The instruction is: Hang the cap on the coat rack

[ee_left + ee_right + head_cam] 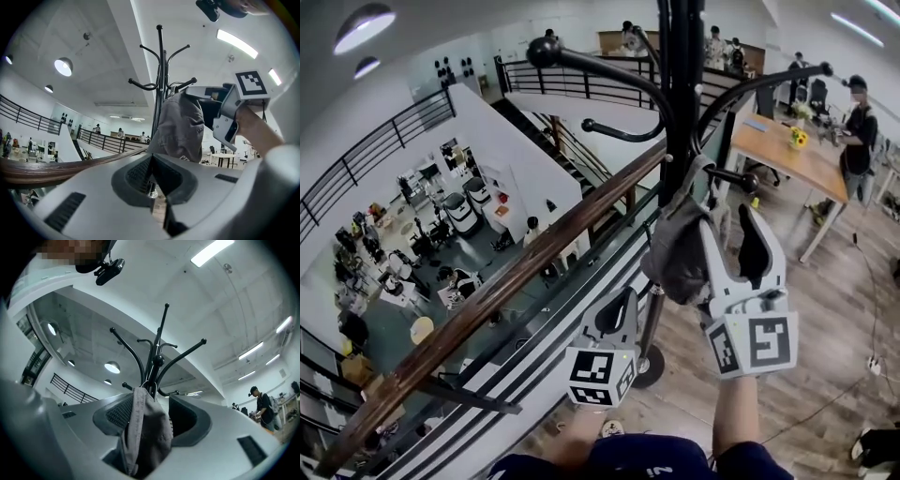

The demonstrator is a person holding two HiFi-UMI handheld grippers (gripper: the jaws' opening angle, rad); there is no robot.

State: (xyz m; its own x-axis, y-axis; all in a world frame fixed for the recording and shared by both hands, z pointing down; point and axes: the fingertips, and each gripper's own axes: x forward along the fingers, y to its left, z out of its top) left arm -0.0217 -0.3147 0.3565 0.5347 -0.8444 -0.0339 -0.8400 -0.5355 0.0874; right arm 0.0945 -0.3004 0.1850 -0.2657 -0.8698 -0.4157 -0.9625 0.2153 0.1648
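The grey cap (675, 253) hangs by its top from a low hook of the black coat rack (680, 84), close against the pole. My right gripper (729, 225) stands open around it. In the right gripper view the cap (145, 432) drapes between the spread jaws, nearer the left pad, with the rack (157, 357) rising behind. My left gripper (619, 300) is lower and to the left, shut and empty. The left gripper view shows the cap (180, 124), the rack (159, 70) and the right gripper (220, 108) beside the cap.
A wooden handrail (487, 300) on a glass balustrade runs diagonally just left of the rack, with an open atrium below it. The rack's round base (649, 366) sits on the wood floor. A wooden table (787, 155) and a standing person (861, 141) are at the back right.
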